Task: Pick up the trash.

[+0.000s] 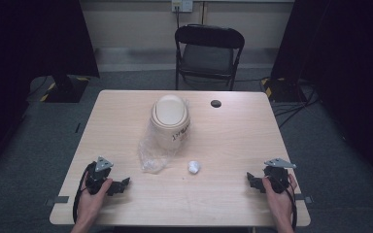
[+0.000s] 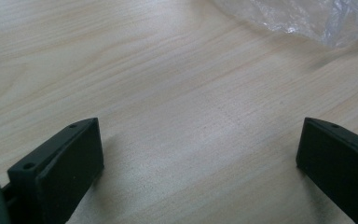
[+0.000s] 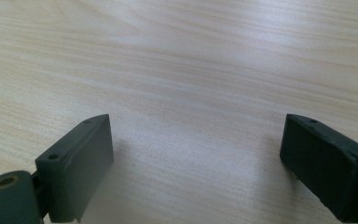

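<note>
While both sets of jaws stand wide apart with nothing between them, left gripper (image 1: 121, 185) just short of the plastic bag (image 1: 154, 156), crumpled wad (image 1: 194, 167) between it and right gripper (image 1: 251, 180): risk of snagging loose film, toppling bin (image 1: 170, 121).

Light wood-grain table (image 1: 233, 145), rectangular, rounded corners, standing on grey carpet. Small black round cap (image 1: 216, 103) set in top near far edge. Beige lidded bin (image 1: 170, 121) standing upright near centre, handwriting on its side, wrapped in clear plastic bag (image 1: 151, 158) that trails onto tabletop toward near left. Crumpled white paper wad (image 1: 194, 167) lying just right of bag end, apart from it. 2 grippers resting on near corners: left gripper (image 1: 121, 185), right gripper (image 1: 250, 179), both with jaws spread over bare wood.
</note>
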Available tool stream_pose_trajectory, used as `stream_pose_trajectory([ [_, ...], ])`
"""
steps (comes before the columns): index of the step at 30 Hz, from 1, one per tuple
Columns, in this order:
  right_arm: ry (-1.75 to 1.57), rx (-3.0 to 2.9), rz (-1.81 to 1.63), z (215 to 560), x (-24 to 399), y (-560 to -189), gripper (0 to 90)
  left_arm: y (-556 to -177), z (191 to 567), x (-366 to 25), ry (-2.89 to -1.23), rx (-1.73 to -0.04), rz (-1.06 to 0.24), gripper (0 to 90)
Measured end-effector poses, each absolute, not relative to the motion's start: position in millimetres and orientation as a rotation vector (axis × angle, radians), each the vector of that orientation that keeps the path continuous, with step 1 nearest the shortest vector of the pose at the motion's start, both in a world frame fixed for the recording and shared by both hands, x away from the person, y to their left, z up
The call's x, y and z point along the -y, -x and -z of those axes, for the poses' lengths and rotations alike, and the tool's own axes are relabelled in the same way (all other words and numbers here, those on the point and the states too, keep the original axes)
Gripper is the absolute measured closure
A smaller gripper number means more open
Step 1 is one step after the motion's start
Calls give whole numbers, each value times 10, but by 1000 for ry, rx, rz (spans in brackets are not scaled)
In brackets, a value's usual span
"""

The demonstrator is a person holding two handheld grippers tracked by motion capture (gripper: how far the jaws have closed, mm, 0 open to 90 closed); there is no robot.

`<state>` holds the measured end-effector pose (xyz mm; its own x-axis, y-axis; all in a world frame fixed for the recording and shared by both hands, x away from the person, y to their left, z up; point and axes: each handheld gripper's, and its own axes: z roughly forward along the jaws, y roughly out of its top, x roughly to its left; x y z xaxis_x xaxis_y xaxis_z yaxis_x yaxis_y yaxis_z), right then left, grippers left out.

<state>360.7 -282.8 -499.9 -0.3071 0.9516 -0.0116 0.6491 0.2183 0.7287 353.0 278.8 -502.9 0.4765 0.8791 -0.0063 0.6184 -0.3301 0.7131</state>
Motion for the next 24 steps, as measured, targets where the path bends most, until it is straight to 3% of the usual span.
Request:
stream_pose_trajectory([
  [9,-1472,-2039,-870,4998,2830,-3609,87,-3525,5028,-2789,-2059,-1241,-514,17],
  [14,-1472,-2038,-870,4998,2830,-3609,87,-3504,4983,-2870,-1981,-1285,-516,192],
  [16,-1469,-2039,-870,4999,2832,-3613,86,-3502,4961,-2893,-1925,-1301,-509,155],
  [21,-1468,-2040,-870,4999,2833,-3614,86,-3486,4881,-2875,-1906,-1282,-524,164],
  [24,-1468,-2041,-870,4999,2833,-3615,86,-3460,4767,-2767,-1913,-1167,-516,170],
])
